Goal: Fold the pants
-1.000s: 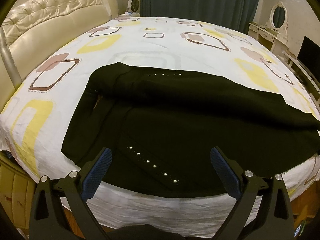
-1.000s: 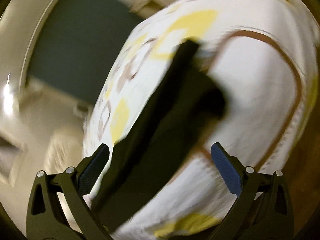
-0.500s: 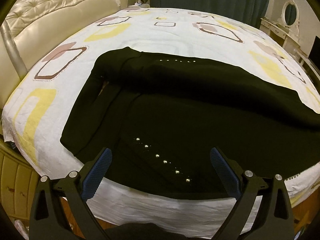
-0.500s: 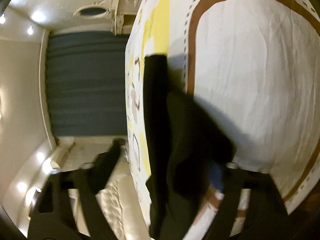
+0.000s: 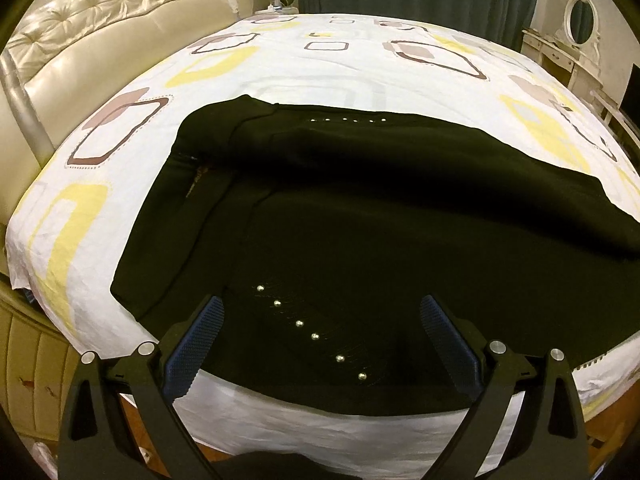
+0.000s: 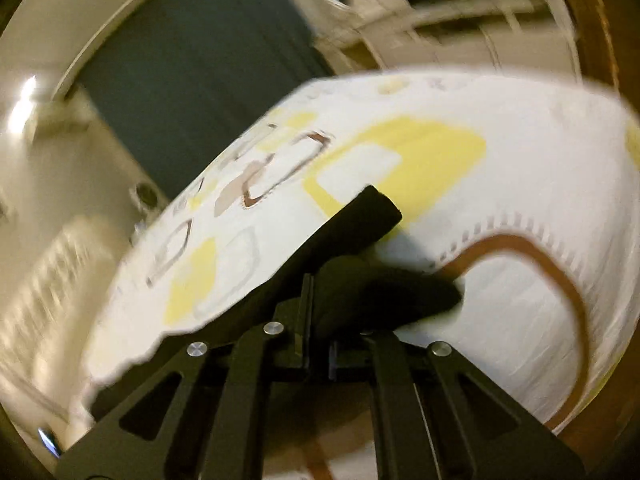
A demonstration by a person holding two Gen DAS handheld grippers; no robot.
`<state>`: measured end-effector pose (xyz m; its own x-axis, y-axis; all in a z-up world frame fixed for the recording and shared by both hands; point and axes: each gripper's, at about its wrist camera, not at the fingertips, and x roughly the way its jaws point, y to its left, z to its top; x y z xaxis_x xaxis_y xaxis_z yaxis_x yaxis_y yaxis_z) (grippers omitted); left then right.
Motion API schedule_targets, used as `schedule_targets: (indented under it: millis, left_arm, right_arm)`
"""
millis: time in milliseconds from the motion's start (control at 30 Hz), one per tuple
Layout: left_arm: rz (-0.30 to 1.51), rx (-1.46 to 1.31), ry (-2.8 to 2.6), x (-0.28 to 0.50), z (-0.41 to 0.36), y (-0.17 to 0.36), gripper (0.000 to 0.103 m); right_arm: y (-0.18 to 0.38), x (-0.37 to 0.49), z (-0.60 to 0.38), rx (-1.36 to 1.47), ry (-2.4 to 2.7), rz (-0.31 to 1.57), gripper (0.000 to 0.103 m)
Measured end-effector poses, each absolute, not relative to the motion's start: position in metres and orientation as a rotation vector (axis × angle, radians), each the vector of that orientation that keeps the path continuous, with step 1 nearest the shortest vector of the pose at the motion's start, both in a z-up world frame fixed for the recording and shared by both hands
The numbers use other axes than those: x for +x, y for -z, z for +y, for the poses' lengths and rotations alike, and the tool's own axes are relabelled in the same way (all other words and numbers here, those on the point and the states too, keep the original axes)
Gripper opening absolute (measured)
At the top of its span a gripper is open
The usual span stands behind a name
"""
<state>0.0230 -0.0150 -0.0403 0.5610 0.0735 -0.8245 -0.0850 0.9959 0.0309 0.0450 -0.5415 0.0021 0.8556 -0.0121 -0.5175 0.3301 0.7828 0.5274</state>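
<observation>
Right claw (image 6: 316,320) has just been closing and is now clamped on black cloth, a leg end of the pants (image 5: 360,216) near the bed's (image 5: 320,68) right-hand edge, with a fold of fabric bunched at its tips. My left claw (image 5: 320,332) hangs with its jaws apart above the waist end, near the bed's front edge beside the row of studs (image 5: 312,332), gripping nothing. The pants lie spread across the front half of the bed. I judge this the start of the first fold: one leg end pinched. Next I would close the left claw on the waist and carry the held end across, keeping the cloth taut.
</observation>
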Motion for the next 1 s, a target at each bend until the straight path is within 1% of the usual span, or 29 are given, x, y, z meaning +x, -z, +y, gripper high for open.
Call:
schedule_targets:
  millis: [100,200,233,267,333,400,467,533,567,600,633,667,700,767,833,900,1000]
  left_arm:
    - [0.982,-0.01,-0.092,0.024,-0.016,0.044,0.098]
    - [0.991,0.003,-0.092,0.026,-0.018,0.048,0.098]
    - [0.992,0.003,-0.092,0.027,-0.018,0.048,0.098]
    - [0.992,0.002,-0.093,0.027,-0.018,0.048,0.098]
    - [0.99,0.001,-0.095,0.028,-0.017,0.047,0.098]
    - [0.989,-0.004,-0.1,0.03,-0.016,0.047,0.098]
    - [0.994,-0.012,-0.106,0.032,-0.015,0.048,0.098]
    - [1.003,-0.02,-0.109,0.033,-0.014,0.05,0.098]
    - [1.008,-0.026,-0.111,0.034,-0.014,0.051,0.098]
    - [1.01,-0.028,-0.111,0.034,-0.014,0.051,0.098]
    - [1.011,-0.027,-0.112,0.034,-0.014,0.052,0.098]
    - [1.012,-0.022,-0.114,0.035,-0.014,0.052,0.098]
    - [1.012,-0.016,-0.116,0.035,-0.015,0.053,0.098]
    - [1.016,-0.009,-0.119,0.037,-0.014,0.055,0.098]
    - [1.016,-0.007,-0.126,0.038,-0.013,0.055,0.098]
    - [1.013,-0.003,-0.13,0.04,-0.012,0.056,0.098]
    - [1.013,0.009,-0.133,0.041,-0.011,0.057,0.098]
  right_arm:
    - [0.023,0.036,-0.547,0.636,0.225,0.592,0.005]
    - [0.066,0.038,-0.572,0.739,0.213,0.709,0.008]
    - [0.074,0.028,-0.58,0.823,0.181,0.687,0.016]
    - [0.079,0.019,-0.588,0.906,0.151,0.659,0.022]
    - [0.08,0.004,-0.605,1.045,0.134,0.588,0.057]
    - [0.078,-0.007,-0.621,1.137,0.172,0.517,0.065]
    - [0.085,-0.003,-0.639,1.243,0.151,0.512,0.065]
    - [0.09,0.007,-0.649,1.299,0.112,0.552,0.064]
    - [0.086,0.015,-0.647,1.288,0.1,0.58,0.061]
    - [0.084,0.021,-0.648,1.272,0.089,0.609,0.046]
    - [0.083,0.027,-0.649,1.251,0.071,0.656,0.028]
    - [0.082,0.034,-0.651,1.232,0.055,0.704,0.021]
    - [0.082,0.04,-0.651,1.204,0.038,0.752,0.017]
    - [0.071,0.044,-0.648,1.094,0.061,0.795,0.013]
    - [0.05,0.041,-0.653,0.982,0.119,0.755,0.003]
    - [0.039,0.034,-0.657,0.911,0.177,0.719,0.003]
    - [0.059,0.032,-0.656,0.864,0.214,0.802,0.003]
